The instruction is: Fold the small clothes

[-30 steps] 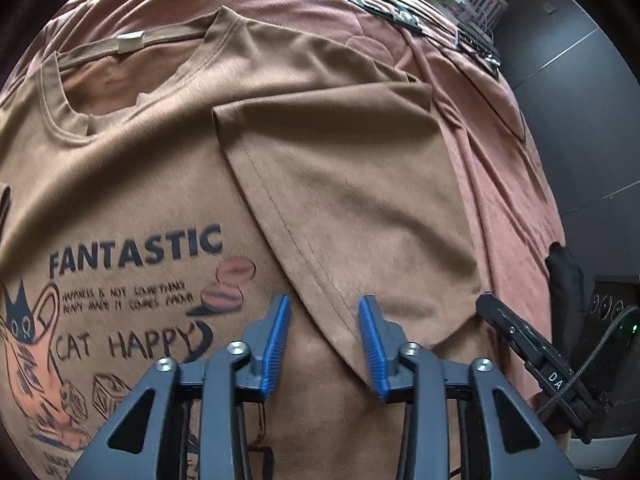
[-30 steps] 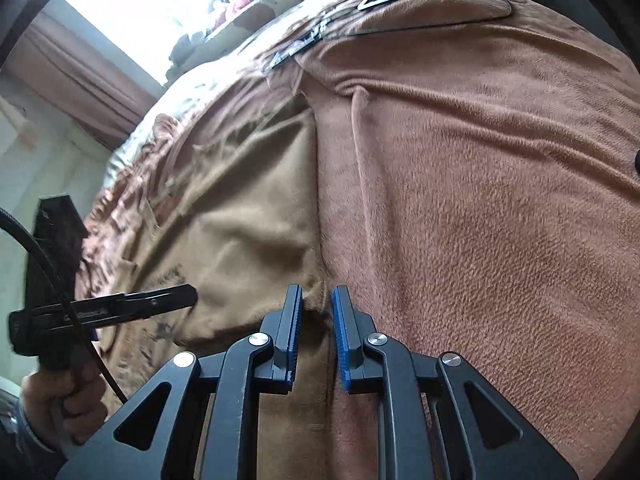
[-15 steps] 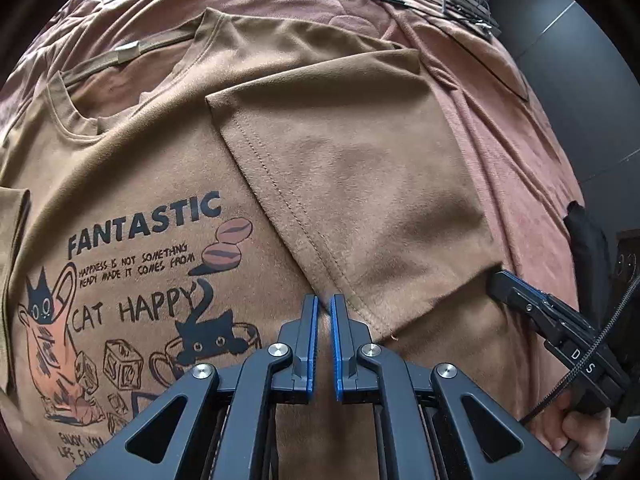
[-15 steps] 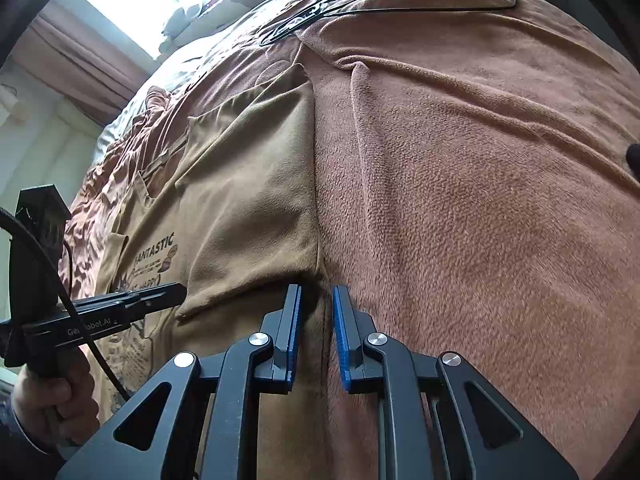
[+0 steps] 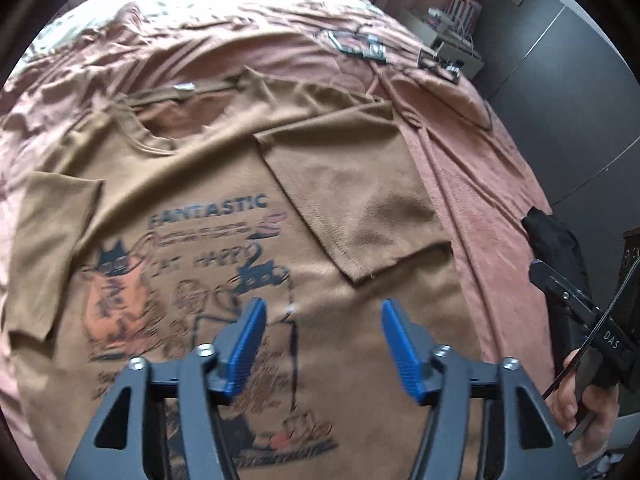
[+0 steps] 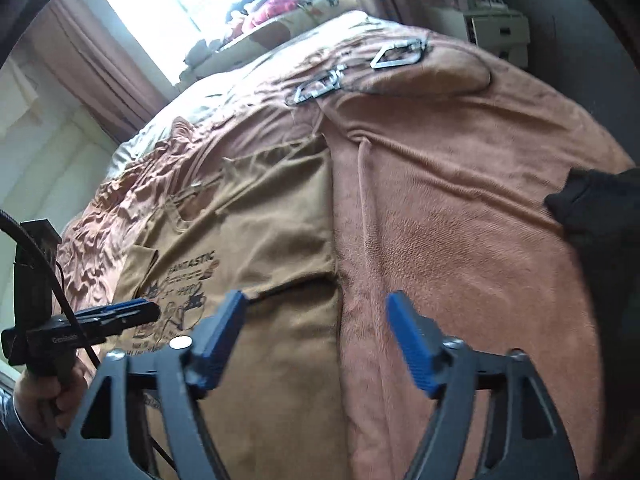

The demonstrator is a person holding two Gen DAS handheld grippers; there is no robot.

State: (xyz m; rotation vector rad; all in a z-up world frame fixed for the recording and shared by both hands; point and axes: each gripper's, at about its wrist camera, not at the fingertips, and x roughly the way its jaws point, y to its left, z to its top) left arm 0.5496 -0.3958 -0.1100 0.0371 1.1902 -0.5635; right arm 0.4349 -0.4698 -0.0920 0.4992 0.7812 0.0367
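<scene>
A brown T-shirt (image 5: 188,168) with a "FANTASTIC" cat print lies face up on the pink-brown bedspread (image 5: 480,184). Its right sleeve (image 5: 360,208) is folded in over the chest; its left sleeve (image 5: 48,240) lies folded in at the left. My left gripper (image 5: 322,340) is open and empty above the lower print. My right gripper (image 6: 314,336) is open and empty above the shirt's right side edge (image 6: 280,240). Each gripper also shows in the other view, the right one (image 5: 576,312) at the right and the left one (image 6: 100,316) at the left.
Metal hangers (image 6: 396,56) lie on the bedspread (image 6: 460,220) at the far end. A small cabinet (image 5: 452,52) stands beyond the bed's corner. A dark wall runs along the right. A window with curtains (image 6: 100,52) is at the far left. A black cloth (image 6: 592,200) is at right.
Both grippers opened from shut and pulled back and up from the shirt. The folded right sleeve stays lying on the chest.
</scene>
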